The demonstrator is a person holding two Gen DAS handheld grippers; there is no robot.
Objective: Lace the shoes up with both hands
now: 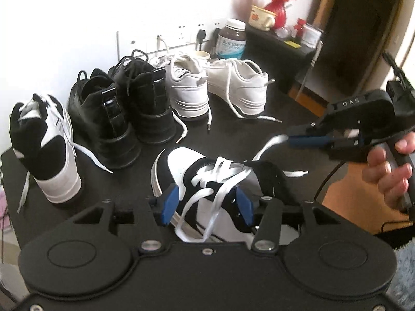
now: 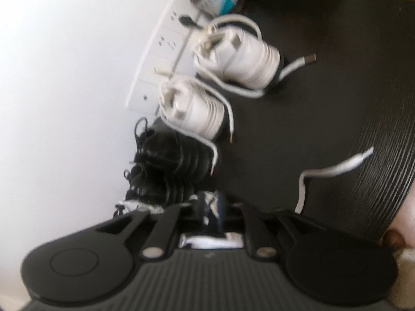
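Note:
A black-and-white sneaker (image 1: pixel 186 165) lies on the dark table (image 1: pixel 233 134) just beyond my left gripper (image 1: pixel 207 204). That gripper is open, its blue pads (image 1: pixel 170 206) wide apart. A slack white lace loop (image 1: pixel 214 212) hangs between them, untouched by either pad. My right gripper (image 1: pixel 291 134) comes in from the right, held by a hand (image 1: pixel 389 165). A lace strand (image 1: pixel 272 141) curves from the shoe up to its fingertips. In the blurred right wrist view my right gripper (image 2: pixel 230 210) has its jaws a little apart, and a lace end (image 2: pixel 337 168) floats beside them.
The matching sneaker (image 1: pixel 44 142) stands at the left. A pair of black boots (image 1: pixel 116 111) and two white sneakers (image 1: pixel 215 85) line the back, with loose laces trailing forward. A supplement bottle (image 1: pixel 232 39) and a power strip (image 2: pixel 166 44) sit by the wall.

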